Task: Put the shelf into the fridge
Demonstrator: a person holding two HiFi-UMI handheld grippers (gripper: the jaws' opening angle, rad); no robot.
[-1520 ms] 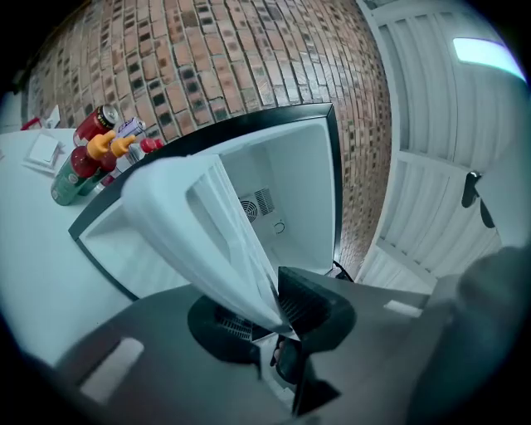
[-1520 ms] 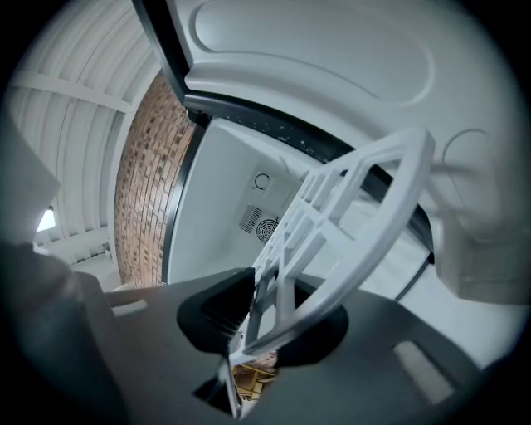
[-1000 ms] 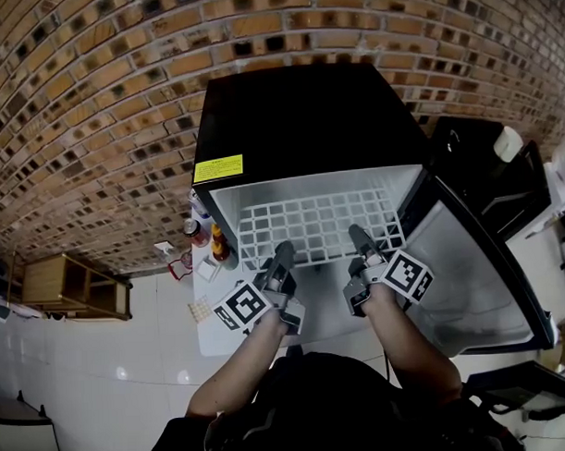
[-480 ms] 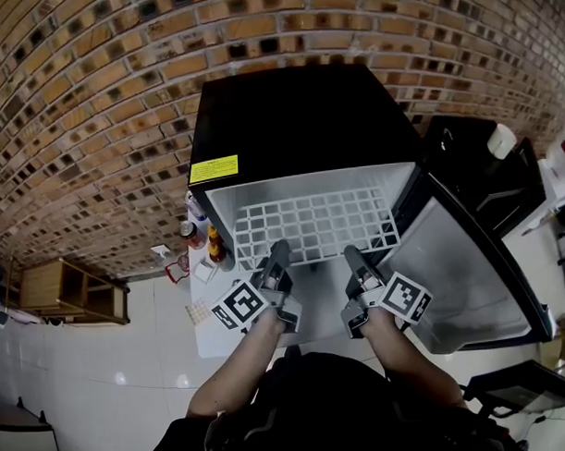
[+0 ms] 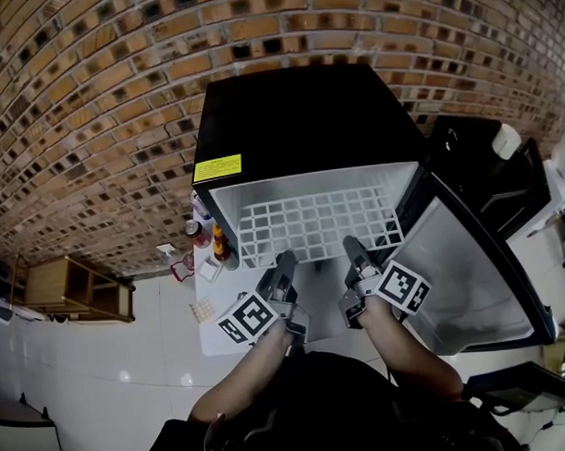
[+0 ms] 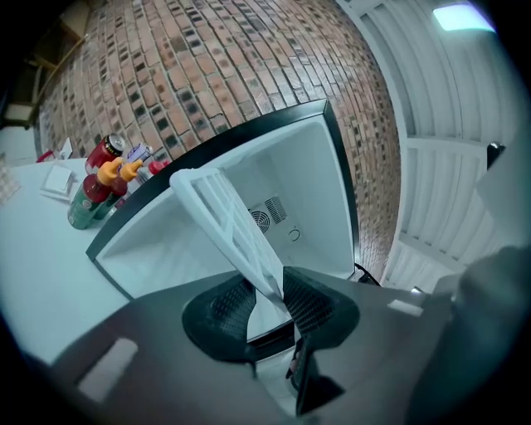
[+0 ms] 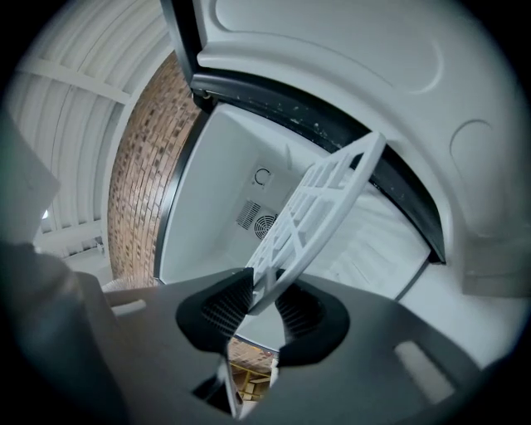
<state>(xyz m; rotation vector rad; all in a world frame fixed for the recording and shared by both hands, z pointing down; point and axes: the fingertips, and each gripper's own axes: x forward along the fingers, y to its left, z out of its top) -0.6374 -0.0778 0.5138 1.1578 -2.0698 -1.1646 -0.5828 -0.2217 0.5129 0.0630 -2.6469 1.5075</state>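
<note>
A white grid shelf (image 5: 315, 223) lies level inside the open black fridge (image 5: 297, 118), and both grippers are at its front edge. My left gripper (image 5: 286, 260) has just been opening. The shelf edge (image 6: 228, 220) still runs between its jaws (image 6: 267, 295), close to the right pad with a gap on the left side. My right gripper (image 5: 351, 245) has just been closing. Both its pads rest on the shelf's front edge (image 7: 319, 199), so the right gripper (image 7: 264, 303) is shut on it.
The fridge door (image 5: 469, 269) stands open to the right. Cans and bottles (image 5: 209, 241) stand on the floor left of the fridge, also visible as cans and bottles (image 6: 95, 178). A wooden crate (image 5: 72, 287) sits further left, and a brick wall (image 5: 93, 106) runs behind.
The shelf stays in the fridge with both grippers at its front edge. The left gripper's marker cube sits slightly lower in the view than before.
</note>
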